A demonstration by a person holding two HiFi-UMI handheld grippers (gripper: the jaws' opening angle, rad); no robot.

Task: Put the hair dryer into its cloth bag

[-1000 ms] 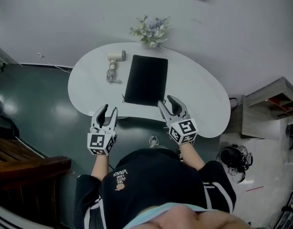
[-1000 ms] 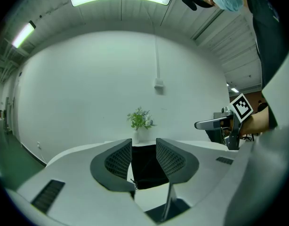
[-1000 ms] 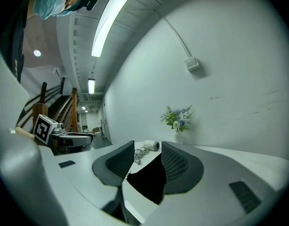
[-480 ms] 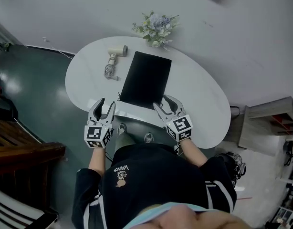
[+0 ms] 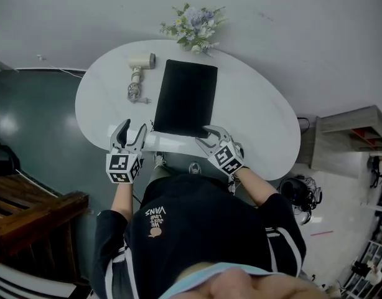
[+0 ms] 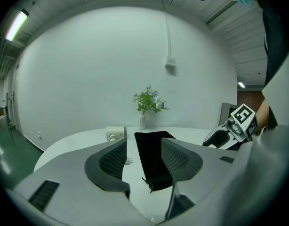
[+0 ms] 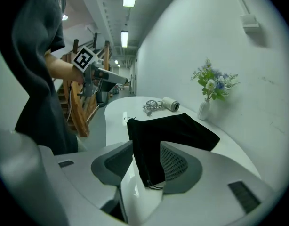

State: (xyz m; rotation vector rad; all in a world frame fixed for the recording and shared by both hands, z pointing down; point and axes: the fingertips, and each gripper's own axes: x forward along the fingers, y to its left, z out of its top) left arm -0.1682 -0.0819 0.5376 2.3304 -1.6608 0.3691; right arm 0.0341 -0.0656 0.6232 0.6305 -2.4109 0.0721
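- At the near edge of the white rounded table (image 5: 259,120), the right gripper (image 5: 203,136) is holding its jaws spread wide, having just been opening. The near end of the flat black cloth bag (image 5: 185,98) is showing in the gap, unpinched.
- The left gripper (image 5: 130,127) is hovering near the bag's near left corner, its jaws parted and just opening further, gripping nothing.
- The cream hair dryer (image 5: 141,61) is lying outside the bag, to its far left, with its coiled grey cord (image 5: 134,93) beside it.
- A small vase of flowers (image 5: 194,25) is standing beyond the bag.
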